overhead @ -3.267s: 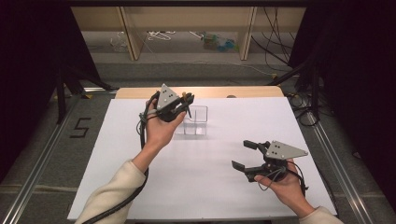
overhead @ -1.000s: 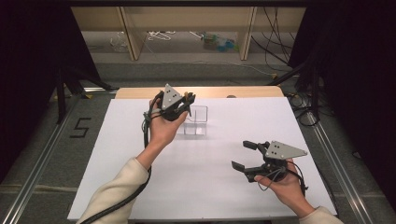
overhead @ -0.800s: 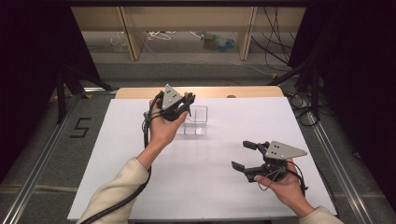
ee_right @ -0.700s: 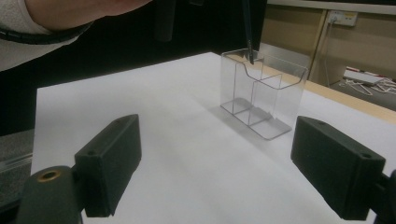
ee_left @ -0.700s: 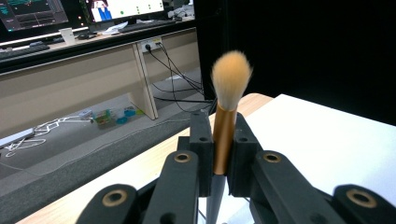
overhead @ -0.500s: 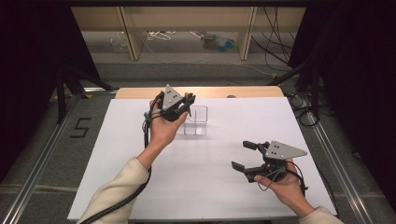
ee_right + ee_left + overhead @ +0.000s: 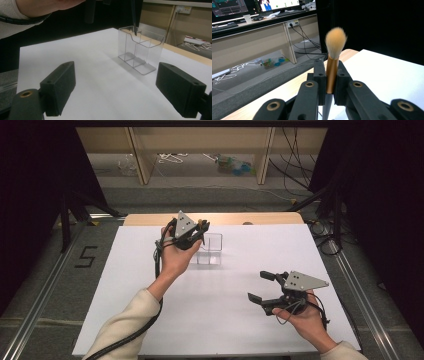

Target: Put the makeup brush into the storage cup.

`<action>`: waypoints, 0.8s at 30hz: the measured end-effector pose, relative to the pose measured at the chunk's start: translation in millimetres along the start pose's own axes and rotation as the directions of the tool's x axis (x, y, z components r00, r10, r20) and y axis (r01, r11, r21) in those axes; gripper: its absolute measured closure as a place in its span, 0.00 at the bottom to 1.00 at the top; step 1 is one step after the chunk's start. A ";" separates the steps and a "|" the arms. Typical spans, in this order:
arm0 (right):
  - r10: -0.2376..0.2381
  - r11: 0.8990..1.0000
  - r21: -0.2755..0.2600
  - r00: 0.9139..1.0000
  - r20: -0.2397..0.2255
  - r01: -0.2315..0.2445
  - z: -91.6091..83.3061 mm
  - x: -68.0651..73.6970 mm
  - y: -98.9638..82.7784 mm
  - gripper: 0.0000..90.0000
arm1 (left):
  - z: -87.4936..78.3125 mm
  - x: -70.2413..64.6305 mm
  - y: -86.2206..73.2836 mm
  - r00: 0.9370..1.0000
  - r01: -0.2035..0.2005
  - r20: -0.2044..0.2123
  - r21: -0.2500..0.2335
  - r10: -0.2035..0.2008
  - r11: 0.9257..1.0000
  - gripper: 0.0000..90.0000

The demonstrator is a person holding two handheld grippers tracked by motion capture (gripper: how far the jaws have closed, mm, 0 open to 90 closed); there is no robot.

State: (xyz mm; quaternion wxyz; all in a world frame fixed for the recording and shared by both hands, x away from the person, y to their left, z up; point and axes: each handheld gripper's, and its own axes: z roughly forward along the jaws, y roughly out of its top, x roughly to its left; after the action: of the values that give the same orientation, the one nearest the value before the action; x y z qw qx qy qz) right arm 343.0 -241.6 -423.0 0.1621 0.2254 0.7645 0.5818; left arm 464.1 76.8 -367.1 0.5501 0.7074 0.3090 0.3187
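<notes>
My left gripper (image 7: 199, 229) is held up over the back of the table, shut on a makeup brush (image 7: 335, 42) with orange bristles, a gold collar and a dark handle. The bristles point up and the handle hangs down. In the right gripper view the brush handle's (image 7: 133, 17) tip sits at the top rim of a clear plastic holder (image 7: 140, 52) with divided compartments; whether it is inside I cannot tell. The holder (image 7: 210, 250) stands on the white table just right of the left hand. My right gripper (image 7: 257, 286) stands open near the front right, nothing between its jaws, pointing toward the holder.
The white table sheet (image 7: 150, 270) has a wooden edge (image 7: 270, 218) at the back. A cable (image 7: 135, 330) trails from the left gripper along the sleeve. Beyond the table, shelving legs and loose cables (image 7: 225, 162) lie on the floor.
</notes>
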 end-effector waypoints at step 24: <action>0.002 1.000 -0.004 1.000 -0.002 -0.002 0.7 0.0 -0.3 0.19 | 4.9 1.9 -4.8 1.000 -0.009 -0.004 -0.002 0.009 1.000 0.92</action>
State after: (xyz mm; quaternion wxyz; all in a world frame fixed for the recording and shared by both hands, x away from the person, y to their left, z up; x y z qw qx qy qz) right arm 343.3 -241.1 -423.4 0.1610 0.2253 0.7634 0.5836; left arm 468.7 76.4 -372.5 0.5486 0.7076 0.3067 0.3228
